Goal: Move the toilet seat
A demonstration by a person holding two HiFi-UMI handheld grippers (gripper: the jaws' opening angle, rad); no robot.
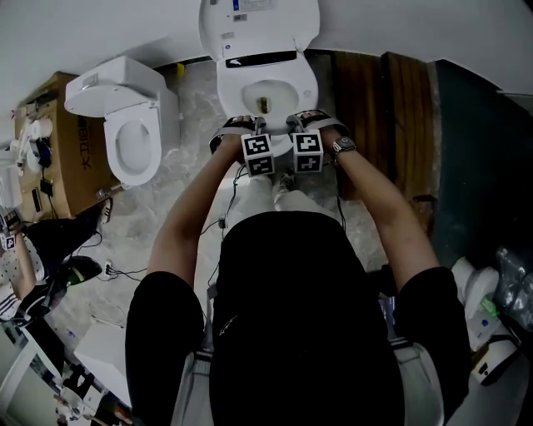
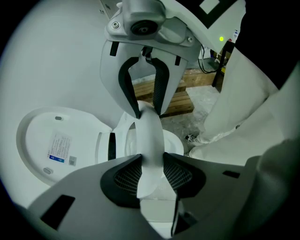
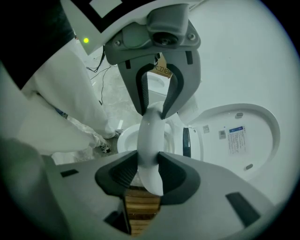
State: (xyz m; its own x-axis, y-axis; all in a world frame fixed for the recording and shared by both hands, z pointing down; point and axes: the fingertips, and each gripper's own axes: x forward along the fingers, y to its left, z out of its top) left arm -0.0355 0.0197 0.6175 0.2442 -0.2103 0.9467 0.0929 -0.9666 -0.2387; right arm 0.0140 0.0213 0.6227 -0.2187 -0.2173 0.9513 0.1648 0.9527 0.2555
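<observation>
At top centre of the head view, a toilet with its lid (image 1: 258, 21) raised against the wall; toilet seat (image 1: 229, 87) lies over the bowl, its front edge at the two grippers; left gripper (image 1: 252, 126) and right gripper (image 1: 300, 123) side by side on that front edge, marker cubes facing up, both pointing steeply down; person's arms run up from the lower frame, watch (image 1: 343, 146) on the right wrist; second toilet (image 1: 133, 125) at upper left, beside a cardboard box (image 1: 71, 166); wooden pallet (image 1: 375, 91) at upper right.

Left gripper view: own jaws (image 2: 151, 171) at bottom centre, partly closed, pads pressed on either face of the white toilet seat (image 2: 150, 136), which runs edge-on up the middle of the frame; right gripper (image 2: 146, 111) at top centre, clamped on the same rim from the far side; lid (image 2: 33, 140) at left with a printed label (image 2: 59, 147); pallet planks at centre right.

Right gripper view: own jaws (image 3: 149, 171) at bottom centre, likewise part-way closed and gripping the seat rim (image 3: 151, 136) between the pads; left gripper (image 3: 154, 111) at top centre, holding the rim opposite; lid at right, label visible; bowl shows behind the seat; wood planks beneath the jaws at bottom.
</observation>
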